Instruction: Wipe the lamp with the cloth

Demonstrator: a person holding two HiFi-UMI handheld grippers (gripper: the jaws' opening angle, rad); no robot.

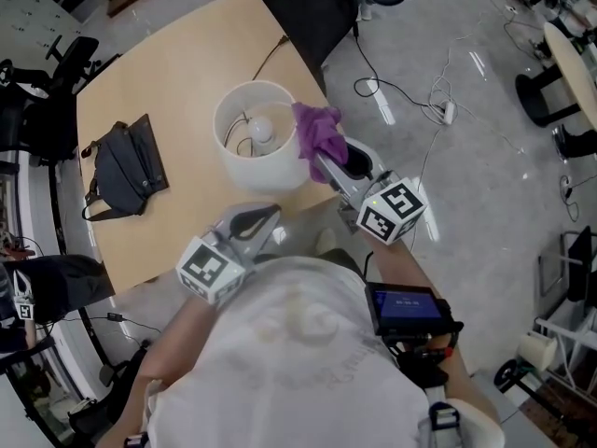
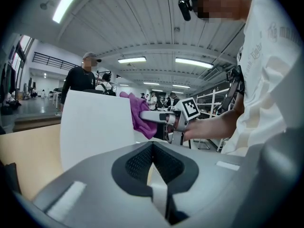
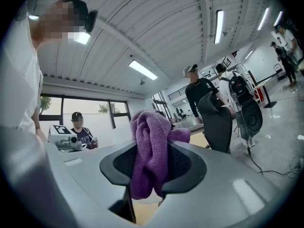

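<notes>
Pale wooden worktop [image 1: 177,82] fills the upper left of the head view. Near its lower right edge stands a lamp [image 1: 244,161] with a white drum shade, its bulb visible inside. Right tongs [image 1: 320,160] clench a crumpled purple cloth [image 1: 317,131] at the shade's right rim. Left tongs [image 1: 266,215] are pressed together, empty, just below the lamp.

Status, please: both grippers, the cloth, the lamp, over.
Right gripper shut on purple cloth, at lampshade rim. Left gripper shut, empty. Black bag lies apart.
</notes>
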